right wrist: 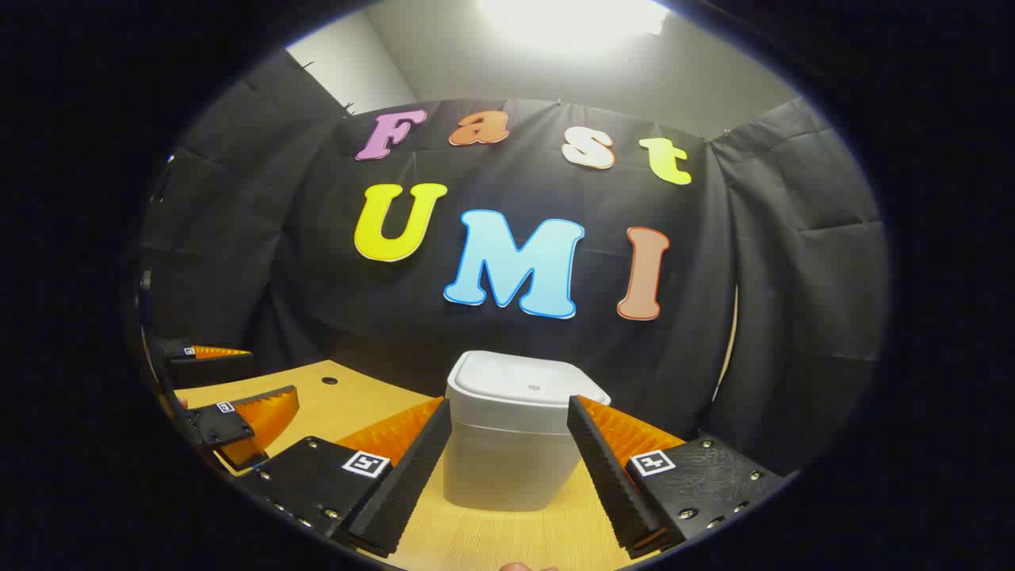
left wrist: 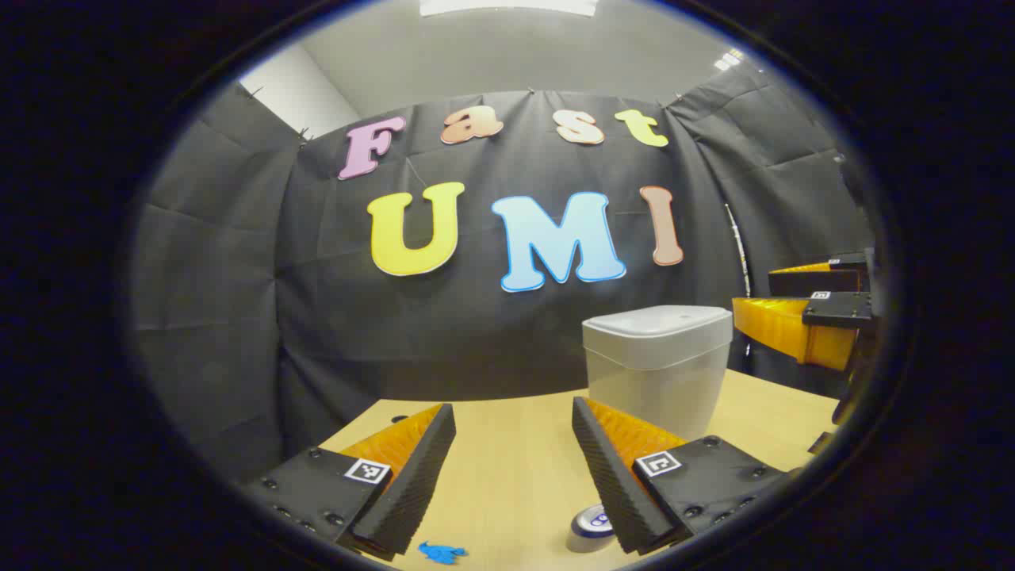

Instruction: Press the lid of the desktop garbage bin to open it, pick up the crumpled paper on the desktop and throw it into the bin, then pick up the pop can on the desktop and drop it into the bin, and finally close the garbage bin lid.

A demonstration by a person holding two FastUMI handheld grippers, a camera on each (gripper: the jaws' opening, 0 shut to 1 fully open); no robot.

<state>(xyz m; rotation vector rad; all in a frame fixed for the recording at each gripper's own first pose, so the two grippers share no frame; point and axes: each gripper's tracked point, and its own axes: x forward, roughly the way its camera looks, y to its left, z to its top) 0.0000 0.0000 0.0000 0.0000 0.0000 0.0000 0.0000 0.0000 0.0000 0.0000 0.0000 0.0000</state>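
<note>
Silver pop can (left wrist: 591, 527) upright on desktop (left wrist: 507, 468)

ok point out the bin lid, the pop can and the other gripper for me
bin lid (right wrist: 527, 387), right gripper view, on its flat top.
pop can (left wrist: 591, 525), left gripper view, on its metal top.
right gripper (left wrist: 781, 300), left gripper view, midway between its fingertips.

A pale wood surface (left wrist: 507, 444) carries a grey lidded bin (left wrist: 658, 365), lid down — standing upright toward the far edge. Nearer lie a pop can (left wrist: 591, 527) and a small blue scrap (left wrist: 441, 552), apart.
</note>
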